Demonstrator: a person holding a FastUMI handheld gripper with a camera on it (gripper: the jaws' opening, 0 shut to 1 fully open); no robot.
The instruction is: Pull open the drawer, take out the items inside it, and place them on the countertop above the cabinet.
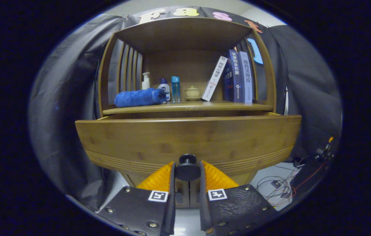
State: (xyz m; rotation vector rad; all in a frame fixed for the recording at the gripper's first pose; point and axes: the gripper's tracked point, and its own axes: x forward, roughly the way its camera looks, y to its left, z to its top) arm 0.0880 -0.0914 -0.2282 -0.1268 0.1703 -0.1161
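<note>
The drawer [188, 141] stands partly pulled out under the tabletop [185, 107], its round black knob [187, 167] at six o'clock on the front panel. The hand-held gripper [187, 173] is clenched on that knob, a finger on either side. Best to pull straight back and level, keeping the pinch firm. At twelve o'clock beyond sit a blue towel [139, 97], bottles [164, 88] and books [234, 78]
</note>
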